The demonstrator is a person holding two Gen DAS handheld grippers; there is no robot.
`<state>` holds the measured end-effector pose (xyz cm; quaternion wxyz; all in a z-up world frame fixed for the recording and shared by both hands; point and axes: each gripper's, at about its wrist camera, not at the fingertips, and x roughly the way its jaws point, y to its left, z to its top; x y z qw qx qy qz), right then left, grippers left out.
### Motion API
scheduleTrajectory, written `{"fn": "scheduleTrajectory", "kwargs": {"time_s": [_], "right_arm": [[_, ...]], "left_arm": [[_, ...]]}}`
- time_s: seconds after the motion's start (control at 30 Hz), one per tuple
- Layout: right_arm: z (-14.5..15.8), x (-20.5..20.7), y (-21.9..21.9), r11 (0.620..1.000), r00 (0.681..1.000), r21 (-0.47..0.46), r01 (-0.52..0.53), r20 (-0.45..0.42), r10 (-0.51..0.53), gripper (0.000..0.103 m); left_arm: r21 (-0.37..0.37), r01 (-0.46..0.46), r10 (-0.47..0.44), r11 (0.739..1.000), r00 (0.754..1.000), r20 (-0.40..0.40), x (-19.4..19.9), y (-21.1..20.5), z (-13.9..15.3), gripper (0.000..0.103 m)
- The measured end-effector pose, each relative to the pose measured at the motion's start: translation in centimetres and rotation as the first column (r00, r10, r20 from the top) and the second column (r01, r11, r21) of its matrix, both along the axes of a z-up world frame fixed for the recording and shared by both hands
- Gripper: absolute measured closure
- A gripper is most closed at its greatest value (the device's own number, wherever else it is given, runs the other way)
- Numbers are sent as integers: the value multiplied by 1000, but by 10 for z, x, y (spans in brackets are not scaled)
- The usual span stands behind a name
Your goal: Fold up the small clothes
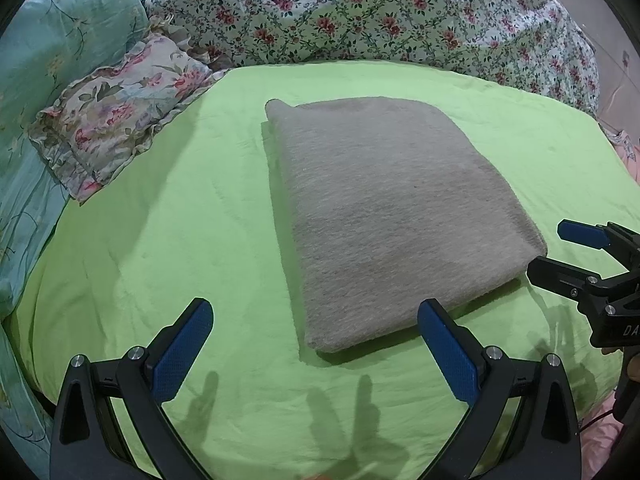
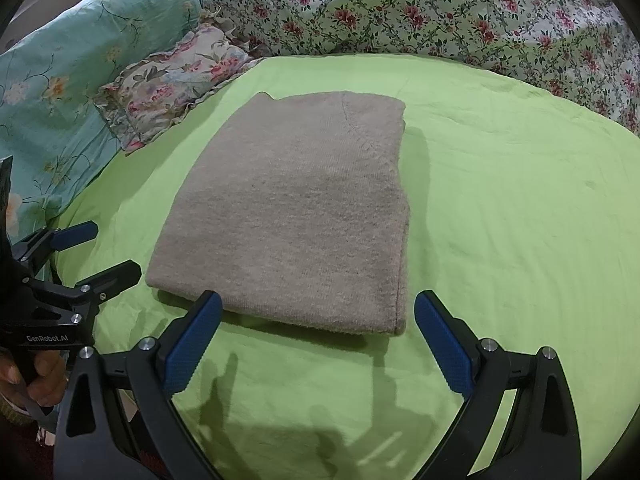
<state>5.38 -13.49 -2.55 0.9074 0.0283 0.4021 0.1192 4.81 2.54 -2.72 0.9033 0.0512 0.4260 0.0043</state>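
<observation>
The grey knit garment lies folded into a thick rectangle near the middle of the green bed sheet, its layers stacked and its edges fairly even. Both grippers sit just short of its near edge and touch nothing: the left gripper has its jaws spread wide and empty, and the right gripper is likewise wide and empty.

The fold looks close to finished. If another fold is meant, the risk is a jaw catching only the top layer, so that the stack slides apart; the soft sheet could also be pinched along with the knit.

Further out, a frilled floral pillow lies to the left, well apart, and a flowered quilt is heaped behind. Neither blocks the way.
</observation>
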Motion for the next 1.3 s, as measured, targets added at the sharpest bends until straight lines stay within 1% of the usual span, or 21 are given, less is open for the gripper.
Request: {"fn": "scheduleTrajectory", "kwargs": {"time_s": [0.53, 1.3], "right_arm": [[1, 1, 0, 1000, 1000, 1, -1, 2, 1, 6], [2, 1, 2, 1000, 1000, 0, -1, 3, 1, 6]], "left_arm": [[-6, 13, -13, 1000, 1000, 6, 1, -5, 2, 1], [-4, 6, -6, 1000, 1000, 15, -1, -6, 6, 1]]}}
